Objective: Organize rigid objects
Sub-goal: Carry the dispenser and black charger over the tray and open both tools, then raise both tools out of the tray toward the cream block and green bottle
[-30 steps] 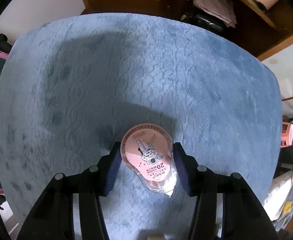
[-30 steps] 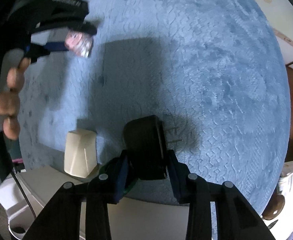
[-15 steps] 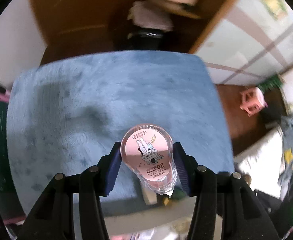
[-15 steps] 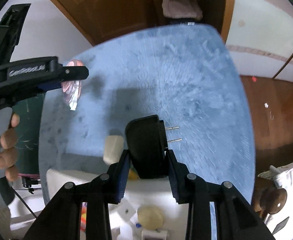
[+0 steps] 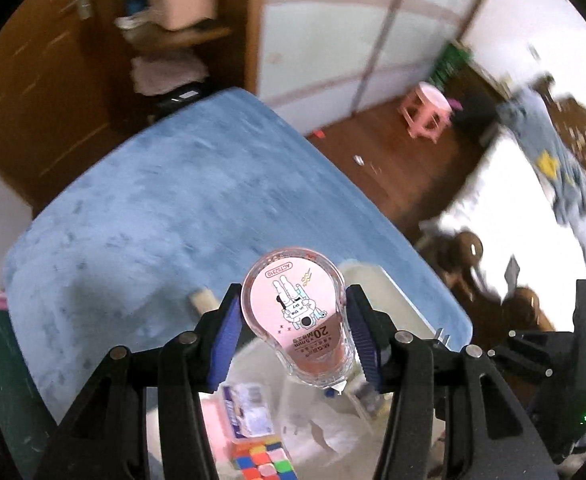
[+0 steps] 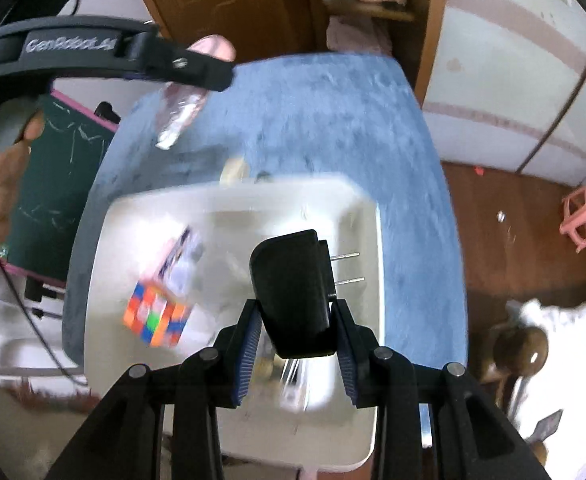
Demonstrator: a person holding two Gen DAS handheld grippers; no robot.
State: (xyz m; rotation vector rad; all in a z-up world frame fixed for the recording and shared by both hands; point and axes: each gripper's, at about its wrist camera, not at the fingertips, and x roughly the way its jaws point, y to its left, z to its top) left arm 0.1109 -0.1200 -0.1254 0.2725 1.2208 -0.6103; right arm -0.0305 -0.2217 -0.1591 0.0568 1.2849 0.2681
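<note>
Grippers both grasp: left gripper (image 5: 293, 334) clamps pink correction tape (image 5: 299, 316), right gripper (image 6: 295, 340) black plug adapter (image 6: 293, 296) (prongs sideways) above white bin (image 6: 367, 216).

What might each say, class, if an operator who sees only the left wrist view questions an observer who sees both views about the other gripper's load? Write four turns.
Operator: I see only the correction tape clamped in the left gripper. What is the right gripper carrying?
Observer: The right gripper is shut on a black plug adapter.
Operator: Where is it against the bin?
Observer: In the right wrist view the adapter shows over the white bin, with its two prongs pointing toward the bin's right rim.
</note>
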